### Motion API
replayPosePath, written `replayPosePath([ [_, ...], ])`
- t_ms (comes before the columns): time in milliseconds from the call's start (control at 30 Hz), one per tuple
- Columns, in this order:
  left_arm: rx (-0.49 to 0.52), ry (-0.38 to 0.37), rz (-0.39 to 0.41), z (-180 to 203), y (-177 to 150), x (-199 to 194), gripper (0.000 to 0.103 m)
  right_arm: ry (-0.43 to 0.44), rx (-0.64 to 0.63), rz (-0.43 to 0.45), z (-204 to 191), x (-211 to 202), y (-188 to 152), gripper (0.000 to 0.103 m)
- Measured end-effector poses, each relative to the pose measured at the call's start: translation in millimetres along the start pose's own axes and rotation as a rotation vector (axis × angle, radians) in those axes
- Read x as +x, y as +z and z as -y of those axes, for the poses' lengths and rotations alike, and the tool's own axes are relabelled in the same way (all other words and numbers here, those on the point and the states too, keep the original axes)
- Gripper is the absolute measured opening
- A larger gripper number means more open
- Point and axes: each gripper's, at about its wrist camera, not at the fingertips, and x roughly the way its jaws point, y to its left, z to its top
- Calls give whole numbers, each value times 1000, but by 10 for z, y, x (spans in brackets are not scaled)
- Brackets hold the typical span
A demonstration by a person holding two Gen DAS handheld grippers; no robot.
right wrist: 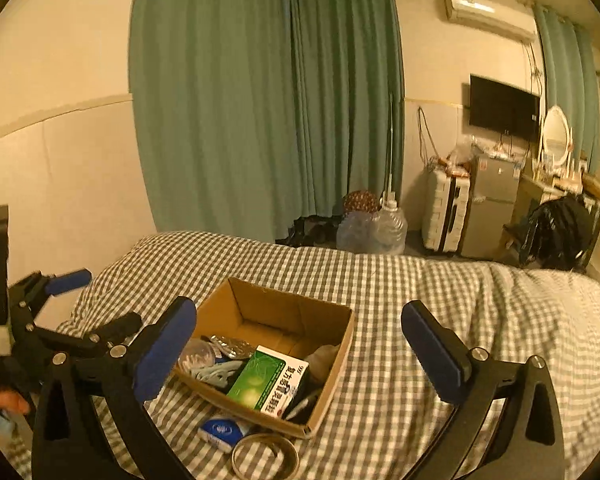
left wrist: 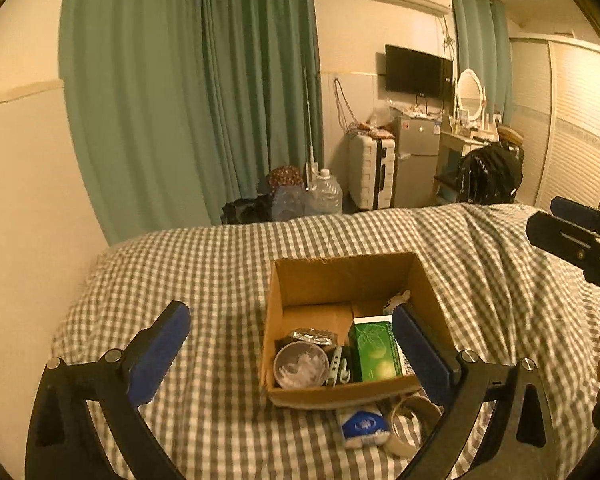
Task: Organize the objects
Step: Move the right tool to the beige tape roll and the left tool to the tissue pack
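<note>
A bed [left wrist: 204, 264] covered in a grey-and-white checked sheet is seen filling the near half of both views. An open brown cardboard box [left wrist: 342, 276] is set on the sheet near the middle, flaps off, tan inner walls bare at the far end. Its near end is packed: a green-and-white medicine carton [left wrist: 374, 348] printed with Chinese characters is laid tilted against the right side, a clear round tub [left wrist: 301, 364] with white bits inside is stood at the near left, a silver foil blister pack [left wrist: 312, 335] is lodged just behind the tub, and a pale green clip-like item [left wrist: 337, 366] is wedged between tub and carton. A small pale lump is seen by the right wall; what it is cannot be told.

Just outside the box's near wall, on the sheet, a roll of clear tape [right wrist: 265, 456] is laid flat, with a small blue-and-white packet [right wrist: 223, 432] touching the box beside it, to the left.

The left gripper [left wrist: 292, 354] is held above the bed, blue-padded fingers [left wrist: 160, 354] spread wide, nothing between them, the right finger overlapping the box's right wall in view. The right gripper [right wrist: 300, 354] is held likewise, fingers [right wrist: 436, 358] spread wide and empty, the box framed between them.
</note>
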Motion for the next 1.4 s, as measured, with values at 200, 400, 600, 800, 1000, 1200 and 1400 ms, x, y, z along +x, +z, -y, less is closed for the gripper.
replayPosePath([
  [200, 0, -3, 22, -21, -105, -390, 103, -13, -51, 13, -168, -324, -27, 103],
  [400, -12, 15, 21, -4, -454, -467, 103, 23, -95, -35, -313, -251, -323, 103],
  [600, -75, 65, -34, -2, -951, -101, 103, 41, -115, -65, -344, 72, -870, 103],
  [800, -45, 123, -106, 27, -1390, 358, 103, 59, -61, -216, -242, 563, -1415, 103],
  [1000, -34, 132, -158, -7, -1615, 534, 103, 87, -39, -378, -268, 923, -1749, 103],
  [1200, -20, 117, -176, 41, -1681, 551, 103, 127, 9, -479, -269, 1149, -1970, 103],
  [1400, -7, 126, -196, 81, -1734, 605, 103, 149, 6, -541, -284, 1269, -2086, 85],
])
